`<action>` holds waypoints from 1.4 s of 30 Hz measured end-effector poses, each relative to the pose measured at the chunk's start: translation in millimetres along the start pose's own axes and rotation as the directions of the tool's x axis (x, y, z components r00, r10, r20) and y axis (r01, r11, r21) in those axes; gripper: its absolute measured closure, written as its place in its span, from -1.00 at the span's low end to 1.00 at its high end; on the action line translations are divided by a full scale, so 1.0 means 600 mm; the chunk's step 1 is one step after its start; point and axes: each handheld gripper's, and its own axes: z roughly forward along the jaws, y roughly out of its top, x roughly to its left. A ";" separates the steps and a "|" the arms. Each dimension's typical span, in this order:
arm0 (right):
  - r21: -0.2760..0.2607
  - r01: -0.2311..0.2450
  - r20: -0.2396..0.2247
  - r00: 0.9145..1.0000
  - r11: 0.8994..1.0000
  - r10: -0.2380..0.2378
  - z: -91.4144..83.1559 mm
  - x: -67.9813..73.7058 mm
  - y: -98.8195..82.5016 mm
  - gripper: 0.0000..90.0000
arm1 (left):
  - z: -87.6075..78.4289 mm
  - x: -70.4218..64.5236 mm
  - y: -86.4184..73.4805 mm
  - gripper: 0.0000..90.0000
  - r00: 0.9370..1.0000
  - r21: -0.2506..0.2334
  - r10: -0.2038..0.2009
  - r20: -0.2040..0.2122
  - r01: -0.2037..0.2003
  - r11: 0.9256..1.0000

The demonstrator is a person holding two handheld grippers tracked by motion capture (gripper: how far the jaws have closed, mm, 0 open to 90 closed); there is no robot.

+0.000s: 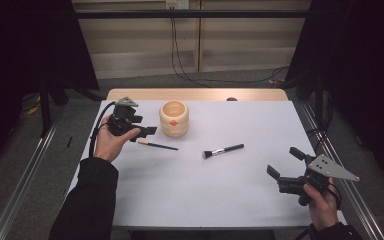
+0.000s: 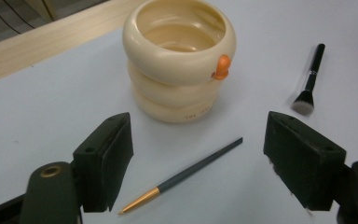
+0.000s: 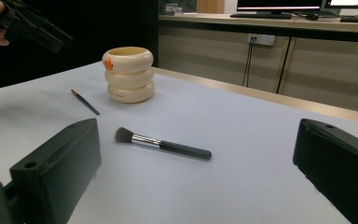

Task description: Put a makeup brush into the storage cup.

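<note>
1. the left gripper is held above the table, just left of the cup; its jaws stand apart with nothing gripped.
2. the thin brush is seen lying flat on the table between those jaws, just in front of the cup, untouched.
3. the makeup brush lies right of the cup, apart from it.
4. the right gripper is held well right of the cup, open and empty.

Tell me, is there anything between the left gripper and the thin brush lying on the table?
Nothing visible. The left gripper hangs with open jaws over the thin brush, bare table around it. The cream holder stands beyond the brush, not in the way.
</note>
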 end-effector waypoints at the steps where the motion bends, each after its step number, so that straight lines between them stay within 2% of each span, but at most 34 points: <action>1: 0.003 0.003 -0.005 1.000 1.000 -0.003 0.000 0.000 0.000 -0.99 | 0.003 0.001 0.000 -0.44 1.000 0.021 0.005 0.016 -0.005 1.000; 3: 0.006 0.005 -0.007 1.000 1.000 -0.005 -0.001 0.000 0.000 -0.99 | 0.008 -0.001 0.000 -0.44 0.999 0.054 -0.003 0.043 0.001 0.999; 7: 0.004 0.005 -0.004 1.000 1.000 -0.005 0.000 0.000 0.000 -0.99 | 0.016 -0.002 0.006 -0.45 0.999 0.105 0.008 0.053 -0.013 0.994; 8: 0.004 0.004 -0.006 1.000 1.000 -0.004 0.000 0.000 0.000 -0.99 | 0.015 0.000 0.008 -0.44 0.998 0.131 0.027 0.056 -0.034 0.991; 9: 0.005 0.006 -0.004 1.000 1.000 -0.006 0.000 0.000 0.000 -0.99 | 0.018 0.001 0.011 -0.42 0.997 0.150 0.024 0.075 -0.035 0.988; 10: 0.005 0.009 -0.004 1.000 1.000 -0.009 0.001 0.000 0.000 -0.99 | 0.020 -0.001 0.011 -0.40 0.998 0.141 0.004 0.067 -0.014 0.990; 11: 0.006 0.007 -0.005 1.000 1.000 -0.007 0.001 0.000 -0.001 -0.99 | 0.021 0.001 0.012 -0.37 0.997 0.174 0.027 0.076 -0.039 0.984; 13: 0.007 0.005 -0.004 1.000 1.000 -0.005 0.001 0.000 -0.001 -0.99 | 0.027 -0.003 0.012 -0.36 0.996 0.189 0.020 0.084 -0.035 0.981; 14: 0.007 0.006 -0.004 1.000 1.000 -0.006 0.001 0.000 -0.001 -0.99 | 0.027 0.001 0.013 -0.33 0.995 0.224 0.053 0.086 -0.071 0.972; 15: 0.007 0.006 -0.005 1.000 1.000 -0.006 0.001 0.000 -0.001 -0.99 | 0.031 -0.001 0.012 -0.29 0.996 0.218 0.030 0.080 -0.047 0.975; 16: 0.007 0.006 -0.006 1.000 1.000 -0.006 0.001 0.001 -0.001 -0.99 | 0.032 0.003 0.013 -0.28 0.995 0.249 0.050 0.088 -0.071 0.966; 17: 0.007 0.006 -0.007 1.000 1.000 -0.006 0.001 0.001 -0.001 -0.99 | 0.036 0.002 0.012 -0.29 0.996 0.248 0.038 0.075 -0.055 0.967; 18: 0.008 0.008 -0.005 1.000 1.000 -0.008 0.000 0.001 -0.001 -0.99 | 0.037 0.005 0.013 -0.28 0.995 0.277 0.057 0.081 -0.077 0.958; 19: 0.008 0.008 -0.004 1.000 1.000 -0.008 0.000 0.001 -0.001 -0.99 | 0.041 0.005 0.013 -0.29 0.995 0.292 0.062 0.074 -0.081 0.953; 20: 0.006 0.008 -0.008 1.000 1.000 -0.008 0.001 0.000 -0.001 -0.99 | 0.043 0.006 0.015 -0.28 0.995 0.316 0.080 0.066 -0.097 0.944; 21: 0.006 0.007 -0.008 1.000 1.000 -0.007 0.001 0.000 -0.001 -0.99 | 0.045 0.007 0.016 -0.28 0.994 0.330 0.087 0.072 -0.106 0.938; 22: 0.008 0.006 -0.007 1.000 1.000 -0.006 0.000 0.000 -0.001 -0.99 | 0.048 0.008 0.016 -0.29 0.993 0.349 0.092 0.074 -0.113 0.930; 24: 0.012 0.007 -0.009 1.000 1.000 -0.007 0.000 0.000 -0.001 -0.99 | 0.052 0.011 0.018 -0.32 0.988 0.394 0.128 0.092 -0.154 0.906; 25: 0.012 0.008 -0.010 1.000 1.000 -0.008 0.000 0.000 -0.001 -0.99 | 0.054 0.011 0.017 -0.33 0.990 0.393 0.104 0.093 -0.132 0.910; 26: 0.011 0.008 -0.007 1.000 1.000 -0.008 0.001 0.000 -0.001 -0.99 | 0.057 0.013 0.016 -0.34 0.987 0.407 0.109 0.116 -0.148 0.901; 27: 0.010 0.006 -0.004 1.000 1.000 -0.006 0.001 0.001 -0.001 -0.99 | 0.059 0.015 0.015 -0.34 0.987 0.423 0.118 0.111 -0.155 0.893; 28: 0.010 0.008 -0.006 1.000 1.000 -0.008 0.001 0.000 -0.001 -0.99 | 0.063 0.014 0.013 -0.36 0.989 0.420 0.110 0.101 -0.142 0.896; 30: 0.011 0.009 -0.002 1.000 1.000 -0.009 0.001 0.000 -0.001 -0.99 | 0.067 0.018 0.013 -0.41 0.985 0.443 0.127 0.120 -0.167 0.881; 31: 0.011 0.009 -0.001 1.000 1.000 -0.009 0.001 0.001 -0.001 -0.99 | 0.071 0.017 0.011 -0.44 0.986 0.445 0.112 0.121 -0.155 0.882; 32: 0.014 0.009 -0.005 1.000 1.000 -0.009 0.001 0.000 -0.001 -0.99 | 0.073 0.018 0.012 -0.47 0.983 0.459 0.135 0.126 -0.178 0.870; 34: 0.013 0.012 -0.004 1.000 1.000 -0.012 0.001 0.000 -0.001 -0.99 | 0.081 0.017 0.010 -0.53 0.983 0.477 0.132 0.128 -0.178 0.861; 35: 0.014 0.008 -0.005 1.000 1.000 -0.008 0.001 0.000 -0.001 -0.99 | 0.083 0.017 0.010 -0.59 0.983 0.489 0.136 0.125 -0.181 0.853; 36: 0.014 0.010 -0.005 1.000 1.000 -0.009 0.001 0.000 -0.001 -0.99 | 0.084 0.017 0.010 -0.60 0.982 0.488 0.139 0.126 -0.183 0.854; 38: 0.009 0.011 -0.007 1.000 1.000 -0.011 0.001 0.001 -0.001 -0.99 | 0.086 0.018 0.010 -0.51 0.983 0.479 0.144 0.117 -0.182 0.859; 39: 0.010 0.014 -0.002 1.000 1.000 -0.014 0.000 0.000 -0.001 -0.99 | 0.087 0.020 0.011 -0.47 0.982 0.489 0.141 0.129 -0.186 0.852; 41: 0.010 0.010 -0.005 1.000 1.000 -0.010 0.001 0.001 -0.001 -0.99 | 0.091 0.019 0.009 -0.37 0.982 0.487 0.142 0.126 -0.186 0.853; 42: 0.013 0.013 -0.005 1.000 1.000 -0.013 0.000 0.000 -0.001 -0.99 | 0.094 0.020 0.008 -0.30 0.981 0.489 0.146 0.128 -0.191 0.851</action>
